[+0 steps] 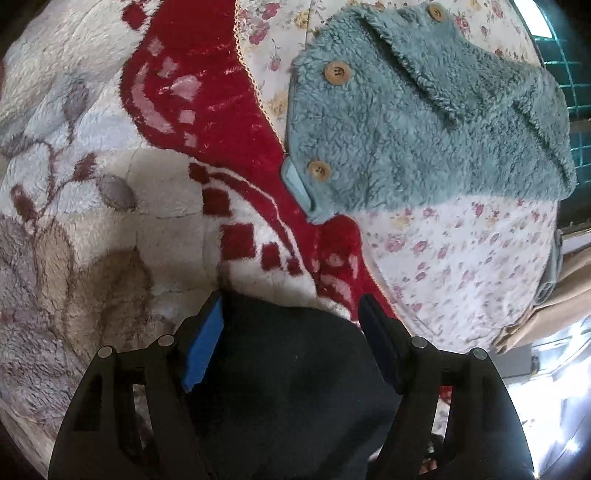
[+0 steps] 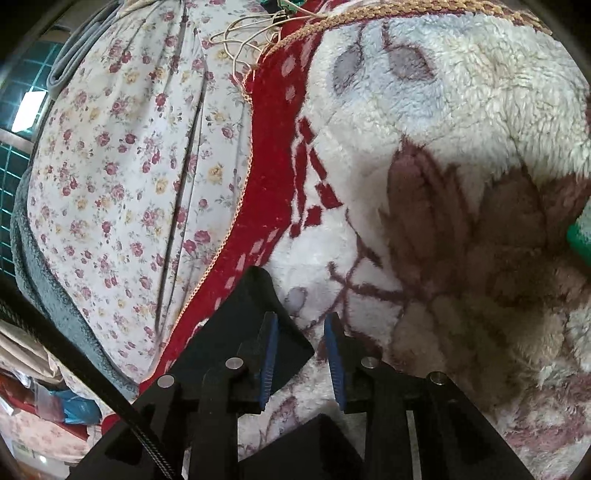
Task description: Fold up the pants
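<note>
The black pants [image 1: 291,373] lie bunched on the fluffy red-and-cream blanket [image 1: 110,192], low in the left wrist view. My left gripper [image 1: 290,306] is open, its fingers wide apart on either side of the pants' upper edge. In the right wrist view a black corner of the pants [image 2: 258,325] lies behind the left finger. My right gripper [image 2: 301,326] is open with a narrow gap, and only blanket [image 2: 424,155] shows between its pads. Another dark piece sits at the bottom edge [image 2: 314,443].
A teal fleece garment with wooden buttons [image 1: 417,122] lies on a floral sheet [image 1: 461,258] to the right of the blanket. The floral sheet [image 2: 129,166] also shows left of the blanket, with loose cord [image 2: 251,33] at the top. Clutter sits at the bed's edge [image 2: 44,398].
</note>
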Demonstrator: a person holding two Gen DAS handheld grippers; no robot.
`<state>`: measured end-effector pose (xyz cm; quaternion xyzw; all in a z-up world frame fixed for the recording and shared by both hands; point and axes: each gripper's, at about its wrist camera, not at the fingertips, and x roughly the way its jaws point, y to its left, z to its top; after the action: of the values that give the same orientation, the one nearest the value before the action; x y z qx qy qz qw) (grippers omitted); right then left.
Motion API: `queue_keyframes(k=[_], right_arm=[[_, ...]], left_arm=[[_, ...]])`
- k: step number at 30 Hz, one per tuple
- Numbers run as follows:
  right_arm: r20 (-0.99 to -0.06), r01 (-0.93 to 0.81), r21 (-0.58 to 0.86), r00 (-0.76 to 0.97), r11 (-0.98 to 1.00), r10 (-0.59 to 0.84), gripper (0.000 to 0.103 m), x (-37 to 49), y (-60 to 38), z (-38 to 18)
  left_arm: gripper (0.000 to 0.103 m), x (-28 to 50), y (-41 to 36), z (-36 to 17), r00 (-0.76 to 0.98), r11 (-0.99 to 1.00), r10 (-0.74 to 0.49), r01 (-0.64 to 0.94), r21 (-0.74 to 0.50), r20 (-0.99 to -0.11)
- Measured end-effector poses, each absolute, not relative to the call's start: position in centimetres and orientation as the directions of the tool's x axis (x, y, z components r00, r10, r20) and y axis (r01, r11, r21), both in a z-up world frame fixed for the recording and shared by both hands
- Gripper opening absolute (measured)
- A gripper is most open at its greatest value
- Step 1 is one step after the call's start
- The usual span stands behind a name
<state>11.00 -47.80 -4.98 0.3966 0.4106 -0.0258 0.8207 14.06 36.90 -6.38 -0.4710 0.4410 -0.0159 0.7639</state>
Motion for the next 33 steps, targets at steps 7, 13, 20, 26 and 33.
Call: queue_keyframes(k=[7,13,20,26,33], right_arm=[[-0.693,0.371,0.633,0.663,0.68,0.283,0.024,10.9,-47.9,-5.1],[-0.696,0.373,0.63,0.661,0.681,0.281,0.024,11.0,-47.8,-5.1],[-0.695,0.369,0.629,0.66,0.684,0.283,0.024,11.0,-47.8,-5.1],[-0.702,0.375,0.626,0.653,0.684,0.284,0.024,11.1,-47.7,-5.3],[-0.693,0.303,0.574,0.674,0.761,0.254,0.024,13.0,-47.8,-2.7]], left_arm=[[0.073,13.8,36.6,-6.7,0.589,0.546,-0.501,-0.354,-0.76,-0.634],[0.073,15.7,35.7,-7.3,0.545,0.595,-0.516,-0.327,-0.734,-0.661],[0.073,16.4,36.5,-8.3,0.548,0.584,-0.515,-0.339,-0.738,-0.659],[0.069,16.8,35.0,-7.7,0.514,0.665,-0.531,-0.24,-0.707,-0.674],[0.015,16.2,35.7,-8.2,0.487,0.712,-0.438,-0.325,-0.622,-0.756]])
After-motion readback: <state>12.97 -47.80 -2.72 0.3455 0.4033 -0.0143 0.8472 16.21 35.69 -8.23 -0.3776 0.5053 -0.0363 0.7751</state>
